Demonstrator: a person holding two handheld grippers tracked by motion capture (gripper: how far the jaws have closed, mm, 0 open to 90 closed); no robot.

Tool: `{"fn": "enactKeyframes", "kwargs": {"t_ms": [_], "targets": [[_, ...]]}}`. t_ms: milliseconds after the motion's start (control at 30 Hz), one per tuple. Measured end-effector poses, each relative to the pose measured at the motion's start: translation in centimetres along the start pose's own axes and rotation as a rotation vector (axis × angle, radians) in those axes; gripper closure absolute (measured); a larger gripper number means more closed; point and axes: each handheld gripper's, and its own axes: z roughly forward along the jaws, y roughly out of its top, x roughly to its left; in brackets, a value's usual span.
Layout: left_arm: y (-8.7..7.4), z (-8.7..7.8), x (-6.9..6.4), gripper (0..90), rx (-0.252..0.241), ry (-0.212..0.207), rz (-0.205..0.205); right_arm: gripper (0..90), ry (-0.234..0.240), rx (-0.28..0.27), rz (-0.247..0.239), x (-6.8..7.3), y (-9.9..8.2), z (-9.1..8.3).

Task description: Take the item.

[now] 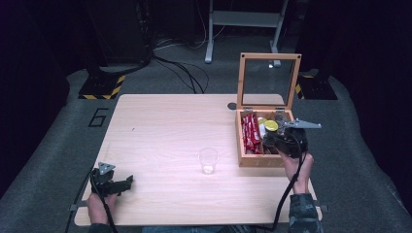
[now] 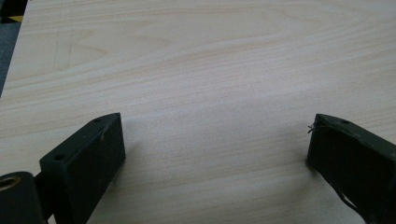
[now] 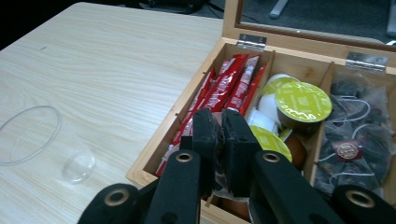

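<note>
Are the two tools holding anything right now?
The left tool is open over bare table, holding nothing. The right tool is shut above the box; whether it pinches anything cannot be told.

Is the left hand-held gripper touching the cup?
Apart. The high view shows the left hand-held gripper near the table's corner, bare wood between it and the plastic cup.

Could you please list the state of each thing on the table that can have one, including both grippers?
Wooden box: open, lid upright.
Plastic cup: upright, empty.
Red sachets: lying stacked in the box's left compartment.
Green-lidded pods: sealed, piled in the middle compartment.
Left gripper: open, low over bare table.
Right gripper: shut, over the box; whether it pinches anything is hidden.
</note>
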Motion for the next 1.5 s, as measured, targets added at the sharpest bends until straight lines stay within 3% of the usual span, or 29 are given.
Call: {"fn": "enactKeyframes", "kwargs": {"t_ms": [1500], "targets": [[0.0, 0.0, 0.0, 4.2, -0.001, -0.001, -0.001, 85.0, 0.195, 0.031, -0.169, 8.9, 4.0, 3.5]]}}
